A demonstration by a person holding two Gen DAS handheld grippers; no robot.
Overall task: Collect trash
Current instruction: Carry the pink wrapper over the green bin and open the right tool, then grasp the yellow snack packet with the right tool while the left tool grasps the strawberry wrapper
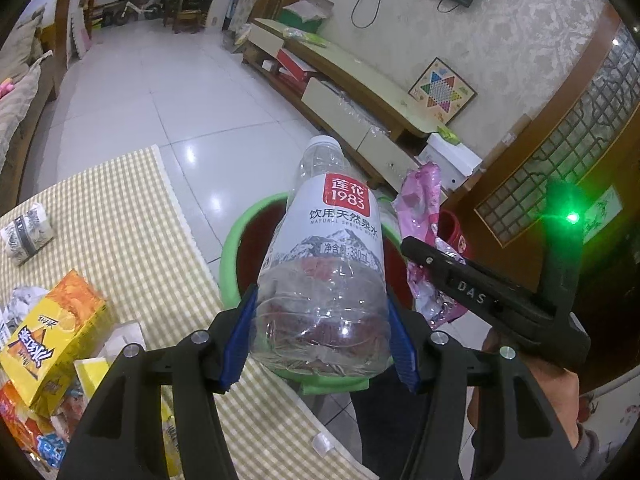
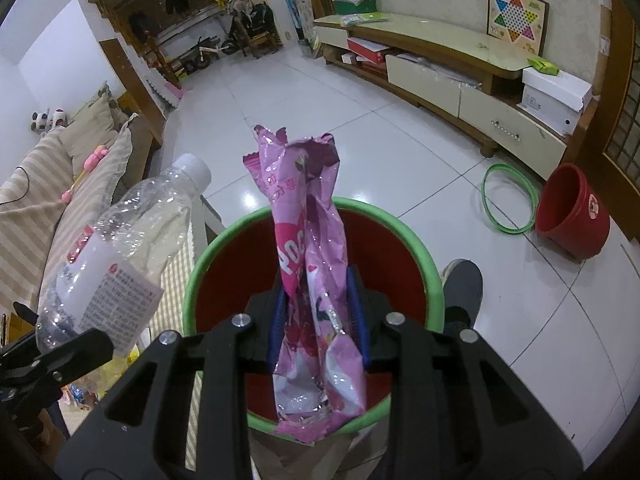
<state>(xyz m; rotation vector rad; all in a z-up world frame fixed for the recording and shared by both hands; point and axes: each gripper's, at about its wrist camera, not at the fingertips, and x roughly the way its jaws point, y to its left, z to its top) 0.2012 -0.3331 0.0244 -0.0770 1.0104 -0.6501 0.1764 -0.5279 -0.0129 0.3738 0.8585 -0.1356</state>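
Trash: bottle [image 1: 324, 256] clamped in left hand-held gripper [image 1: 320, 340], pink wrapper [image 2: 312, 280] clamped in right hand-held gripper [image 2: 318, 320]; both over bin [image 2: 424, 256]; step: drop-off; next: part jaws

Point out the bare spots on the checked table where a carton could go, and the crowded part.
The checked tablecloth lies bare between the wrapped packet at its far left and the table edge by the bin. The near left corner is crowded: yellow box, snack packets, crumpled paper. A bare strip also shows behind the bottle.
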